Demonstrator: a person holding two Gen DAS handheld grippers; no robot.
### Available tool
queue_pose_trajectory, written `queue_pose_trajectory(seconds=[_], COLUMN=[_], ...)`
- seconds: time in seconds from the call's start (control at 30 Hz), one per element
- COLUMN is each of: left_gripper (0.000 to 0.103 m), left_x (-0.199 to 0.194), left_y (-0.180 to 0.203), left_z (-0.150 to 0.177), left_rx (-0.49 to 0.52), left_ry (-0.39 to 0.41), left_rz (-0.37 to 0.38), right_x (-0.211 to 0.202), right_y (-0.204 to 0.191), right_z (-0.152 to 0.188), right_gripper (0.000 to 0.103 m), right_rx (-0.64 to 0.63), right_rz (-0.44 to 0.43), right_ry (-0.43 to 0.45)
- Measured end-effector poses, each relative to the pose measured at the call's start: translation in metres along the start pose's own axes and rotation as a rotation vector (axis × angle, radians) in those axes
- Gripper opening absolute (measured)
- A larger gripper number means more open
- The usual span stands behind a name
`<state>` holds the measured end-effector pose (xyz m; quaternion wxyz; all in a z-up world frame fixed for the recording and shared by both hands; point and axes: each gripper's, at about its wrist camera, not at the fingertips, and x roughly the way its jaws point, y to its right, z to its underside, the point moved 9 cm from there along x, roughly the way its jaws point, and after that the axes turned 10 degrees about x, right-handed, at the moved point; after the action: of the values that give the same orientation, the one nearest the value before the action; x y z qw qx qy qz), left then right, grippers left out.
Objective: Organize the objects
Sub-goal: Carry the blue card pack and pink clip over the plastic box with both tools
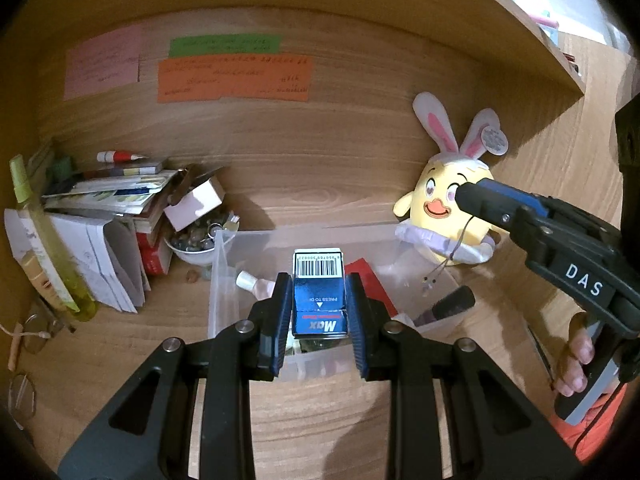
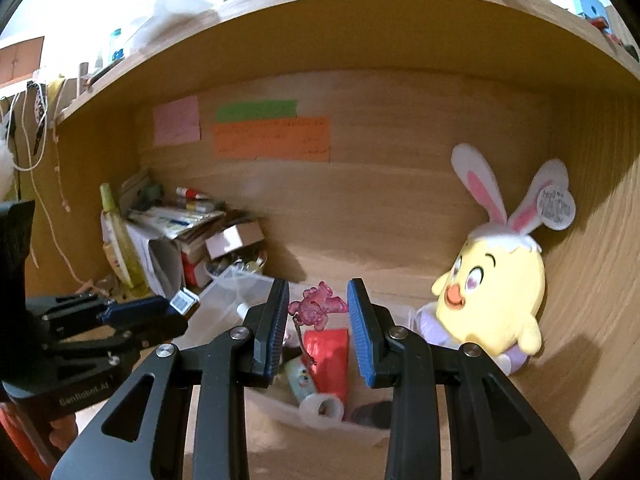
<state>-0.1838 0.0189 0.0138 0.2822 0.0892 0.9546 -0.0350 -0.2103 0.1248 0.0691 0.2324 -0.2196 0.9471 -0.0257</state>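
Observation:
My left gripper is shut on a small blue "Max" box with a barcode end, held above a clear plastic bin. From the right wrist view the same left gripper shows at the left with the box end sticking out. My right gripper is shut on a pink translucent ornament whose thin stem hangs down. It hovers over the bin, in front of a yellow plush chick. The bin holds a red packet, a tube and a tape roll.
A pile of books and papers, a tall green bottle and a white bowl of small items crowd the left. The plush chick leans in the right corner. Coloured notes are stuck on the back wall. Glasses lie front left.

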Motion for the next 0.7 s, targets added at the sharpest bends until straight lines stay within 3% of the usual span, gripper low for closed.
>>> queue_pose_trajectory(seconds=[0.17,0.7], left_gripper=[0.027,0.027], left_x=[0.014,0.069], left_y=[-0.002,-0.013], left_z=[0.0,0.022], left_rx=[-0.008,-0.009], left_ry=[-0.021,-0.131], left_rz=[0.009,-0.014], right_x=[0.016,0.085], right_y=[0.003,0.0], right_z=[0.003,0.063], right_gripper=[0.028,0.028], right_rx=[-0.006,-0.012], right_rz=[0.009,0.001], right_ry=[-0.029,-0.239])
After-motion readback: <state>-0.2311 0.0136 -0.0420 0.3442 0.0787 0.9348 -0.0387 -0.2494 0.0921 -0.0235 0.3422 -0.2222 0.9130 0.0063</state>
